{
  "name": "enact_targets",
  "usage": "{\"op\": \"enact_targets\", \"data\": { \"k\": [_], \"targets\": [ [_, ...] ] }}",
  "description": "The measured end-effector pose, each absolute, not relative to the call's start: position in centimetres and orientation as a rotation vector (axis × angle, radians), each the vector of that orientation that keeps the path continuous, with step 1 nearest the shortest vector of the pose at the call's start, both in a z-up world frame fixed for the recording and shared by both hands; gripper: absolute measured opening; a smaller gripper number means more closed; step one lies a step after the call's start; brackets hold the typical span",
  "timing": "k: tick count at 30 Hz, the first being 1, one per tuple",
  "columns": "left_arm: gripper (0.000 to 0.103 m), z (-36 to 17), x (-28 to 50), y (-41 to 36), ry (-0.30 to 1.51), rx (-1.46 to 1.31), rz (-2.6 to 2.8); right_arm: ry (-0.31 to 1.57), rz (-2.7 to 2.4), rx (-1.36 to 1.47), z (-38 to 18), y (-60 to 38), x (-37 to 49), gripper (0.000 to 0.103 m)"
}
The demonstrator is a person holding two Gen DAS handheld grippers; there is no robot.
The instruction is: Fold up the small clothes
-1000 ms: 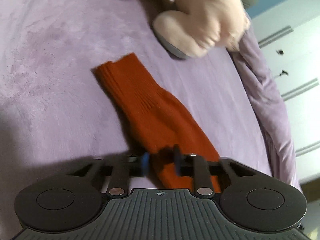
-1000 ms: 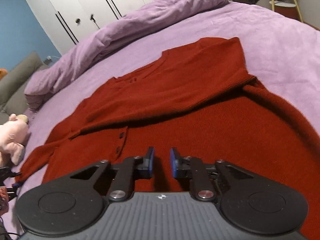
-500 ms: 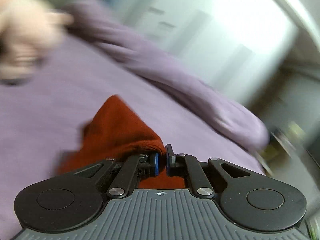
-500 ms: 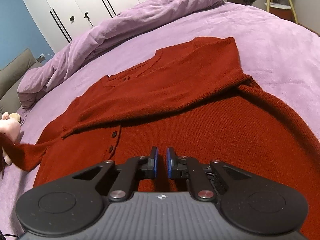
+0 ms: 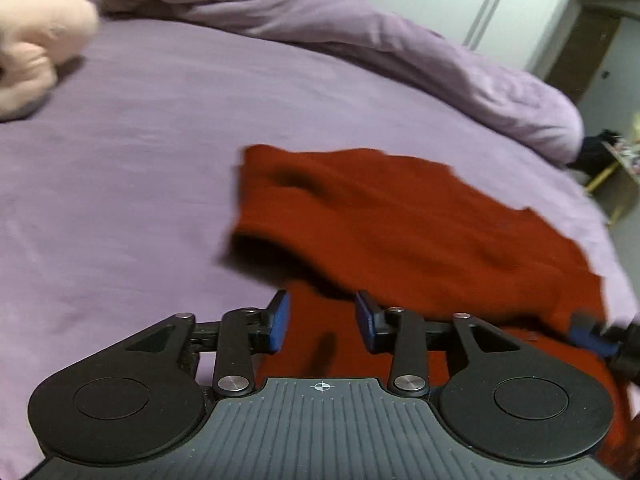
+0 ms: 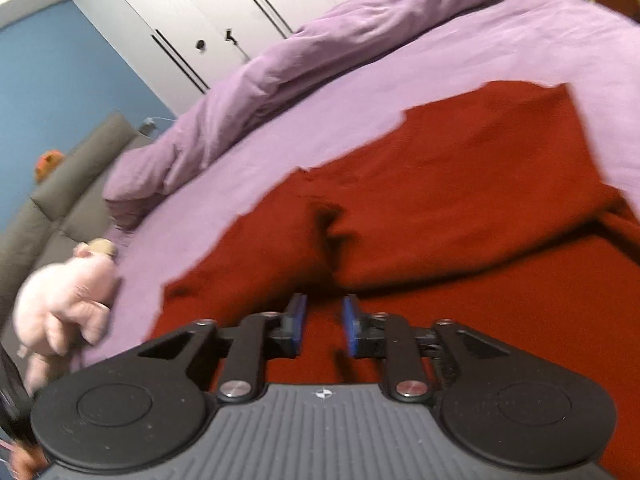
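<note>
A red knit cardigan (image 5: pixel 400 224) lies on the purple bed, both sleeves folded across its body. It also fills the right wrist view (image 6: pixel 460 208). My left gripper (image 5: pixel 322 322) is open and empty, its blue pads just above the cardigan's near edge. My right gripper (image 6: pixel 323 326) is open and empty over the cardigan's lower part. The right gripper's blue tip shows at the right edge of the left wrist view (image 5: pixel 592 336).
A pink plush pig (image 5: pixel 36 36) lies at the far left of the bed and shows in the right wrist view (image 6: pixel 68 300). A rolled purple duvet (image 5: pixel 360 36) runs along the bed's far side. White wardrobes (image 6: pixel 224 12) and a grey sofa (image 6: pixel 60 184) stand beyond.
My left gripper carried the sleeve across onto the cardigan's body and opened, letting it go. My right gripper opened a little and shifted left.
</note>
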State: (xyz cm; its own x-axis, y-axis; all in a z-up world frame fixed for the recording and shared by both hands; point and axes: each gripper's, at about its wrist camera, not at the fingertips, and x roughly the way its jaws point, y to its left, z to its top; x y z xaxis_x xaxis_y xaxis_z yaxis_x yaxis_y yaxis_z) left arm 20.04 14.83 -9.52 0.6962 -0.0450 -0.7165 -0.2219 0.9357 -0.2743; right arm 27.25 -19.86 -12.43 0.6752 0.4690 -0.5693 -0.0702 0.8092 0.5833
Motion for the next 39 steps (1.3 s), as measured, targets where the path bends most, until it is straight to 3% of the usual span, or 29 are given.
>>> {"op": "enact_targets", "data": {
  "k": [12,14,15,16,23,39],
  "targets": [
    [0.044,-11.3,20.9,17.1,0.831,-0.381,0.104,0.873,0.296,0.672,-15.0,-19.6,31.4,0.034],
    [0.044,-11.2,21.0,16.8,0.834,-0.376,0.093,0.865,0.298,0.668,-15.1,-19.2,31.7,0.023],
    [0.044,-11.1,21.1,16.6,0.837,-0.369,0.092,0.867,0.304,0.669,-15.0,-19.1,31.9,0.006],
    [0.044,-11.0,21.2,16.4,0.839,-0.363,0.094,0.861,0.309,0.675,-14.7,-19.0,32.1,0.004],
    [0.045,-9.7,22.5,15.0,0.810,-0.352,0.077,0.600,0.114,0.288,-9.0,-20.1,31.6,0.004],
    [0.045,-10.8,25.5,11.4,0.882,-0.313,0.022,0.798,0.076,0.324,-14.2,-25.7,32.7,0.009]
  ]
}}
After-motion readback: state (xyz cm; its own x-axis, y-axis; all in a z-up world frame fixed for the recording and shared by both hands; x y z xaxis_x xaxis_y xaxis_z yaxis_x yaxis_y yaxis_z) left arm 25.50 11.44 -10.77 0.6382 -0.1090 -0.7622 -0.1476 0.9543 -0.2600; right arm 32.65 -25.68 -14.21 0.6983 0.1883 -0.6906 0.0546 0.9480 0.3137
